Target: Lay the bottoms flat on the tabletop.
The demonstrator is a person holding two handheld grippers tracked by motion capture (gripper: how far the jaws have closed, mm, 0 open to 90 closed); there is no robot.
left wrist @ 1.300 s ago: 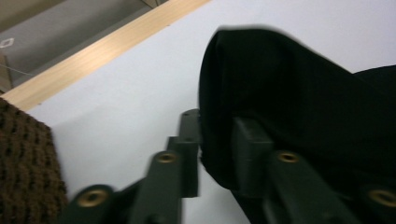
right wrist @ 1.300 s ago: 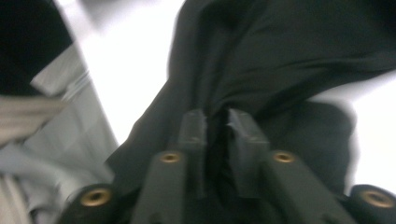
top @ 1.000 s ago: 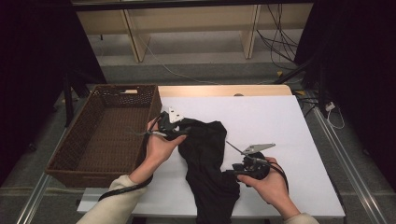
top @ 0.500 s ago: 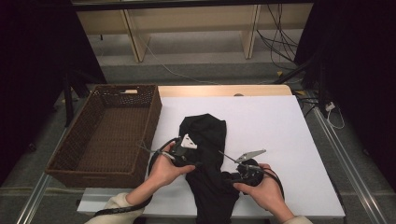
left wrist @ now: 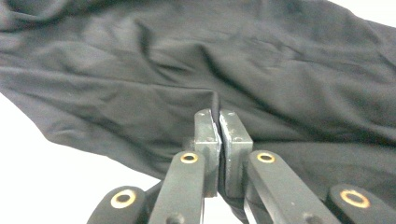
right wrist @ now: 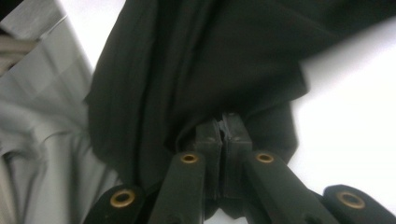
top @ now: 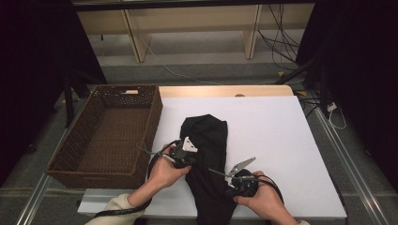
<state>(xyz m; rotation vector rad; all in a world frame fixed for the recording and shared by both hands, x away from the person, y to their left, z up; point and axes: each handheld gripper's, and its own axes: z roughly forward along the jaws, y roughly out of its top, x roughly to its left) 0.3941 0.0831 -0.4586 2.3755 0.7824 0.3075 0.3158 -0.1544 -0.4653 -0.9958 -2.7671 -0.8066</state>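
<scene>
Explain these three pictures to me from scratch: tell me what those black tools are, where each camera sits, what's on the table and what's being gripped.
A person sits at a white table and holds a hand-operated two-jaw gripper in each hand; there is no robot arm. The high view looks down from above the person's side. In it the left gripper and the right gripper sit at either edge of a black garment lying on the table, part of it hanging over the near edge. A brown wicker basket stands to the left. The other two pictures come from cameras riding on the grippers. The jaws have just been closing; each pair now pinches a fold of the cloth.
</scene>
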